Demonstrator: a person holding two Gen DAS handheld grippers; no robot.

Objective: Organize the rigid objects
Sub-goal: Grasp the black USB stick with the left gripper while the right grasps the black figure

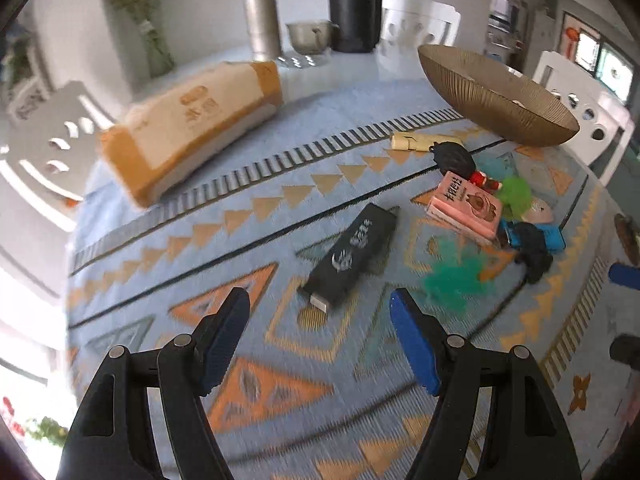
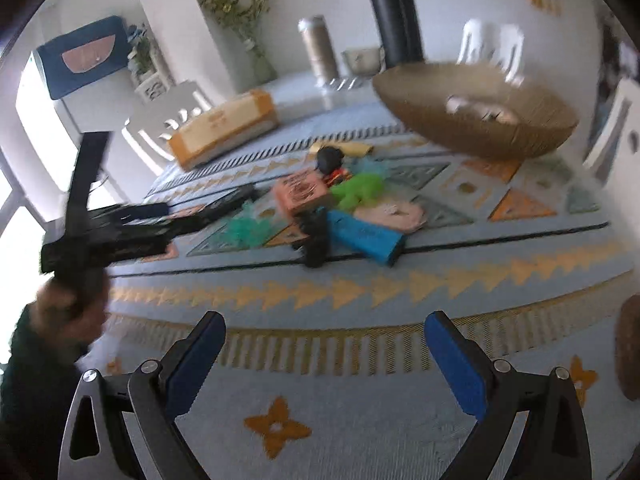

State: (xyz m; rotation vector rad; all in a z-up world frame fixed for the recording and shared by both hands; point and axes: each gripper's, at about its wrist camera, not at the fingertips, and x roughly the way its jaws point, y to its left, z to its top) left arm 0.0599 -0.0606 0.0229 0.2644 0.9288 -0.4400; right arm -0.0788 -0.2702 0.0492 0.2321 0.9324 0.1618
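A black box (image 1: 352, 256) with white print lies on the patterned cloth just ahead of my open, empty left gripper (image 1: 320, 304). To its right is a pile: a pink box (image 1: 466, 204), a blue box (image 1: 552, 236), a black toy (image 1: 454, 158), green fluff (image 1: 514, 194) and teal fluff (image 1: 452, 276). In the right wrist view the pile lies ahead: pink box (image 2: 304, 192), blue box (image 2: 364, 236), green fluff (image 2: 356, 190). My right gripper (image 2: 324, 328) is open and empty, well short of the pile. The left gripper (image 2: 120, 228) shows at left.
A large brown ribbed bowl (image 1: 492, 100) stands at the back right, also in the right wrist view (image 2: 476, 120). A tan cardboard package (image 1: 188, 128) lies at the back left. A steel flask (image 1: 262, 20), small cup (image 1: 310, 36) and black cylinder (image 1: 354, 4) stand behind. White chairs surround the table.
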